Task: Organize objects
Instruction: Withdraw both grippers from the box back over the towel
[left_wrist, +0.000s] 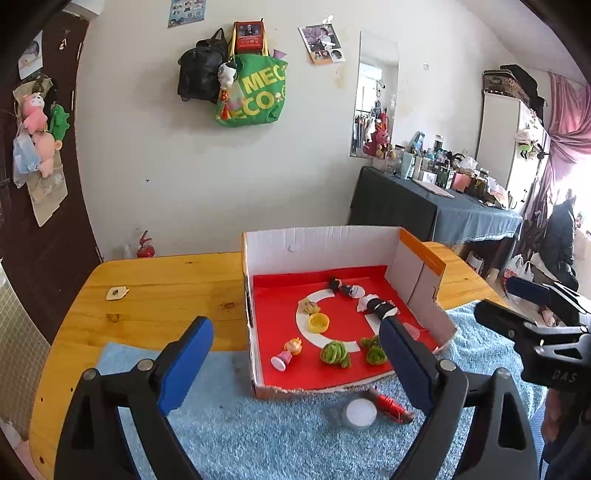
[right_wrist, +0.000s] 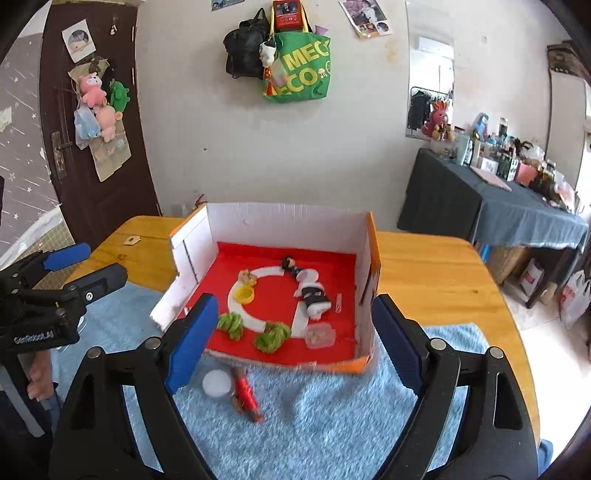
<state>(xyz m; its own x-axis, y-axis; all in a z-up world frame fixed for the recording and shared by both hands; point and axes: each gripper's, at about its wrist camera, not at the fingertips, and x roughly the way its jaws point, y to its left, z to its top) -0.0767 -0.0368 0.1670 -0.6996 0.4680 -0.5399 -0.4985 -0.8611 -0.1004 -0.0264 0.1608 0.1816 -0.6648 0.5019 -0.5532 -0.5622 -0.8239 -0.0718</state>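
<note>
— The red spool (right_wrist: 246, 394) and white cap (right_wrist: 217, 383) lie on the blue towel (right_wrist: 332, 417), lower centre, just outside the box (right_wrist: 295, 229).

— Both look light. The spool may roll; I'd pinch it across its wound middle.

— Left gripper (left_wrist: 295, 354) and right gripper (right_wrist: 291, 343) both gape, holding nothing.

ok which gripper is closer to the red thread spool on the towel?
Hard to call, marginally the left. The red thread spool lies just inside the left gripper's right finger; in the right wrist view it sits nearer the right gripper's left finger. Both open, neither touching.
</note>
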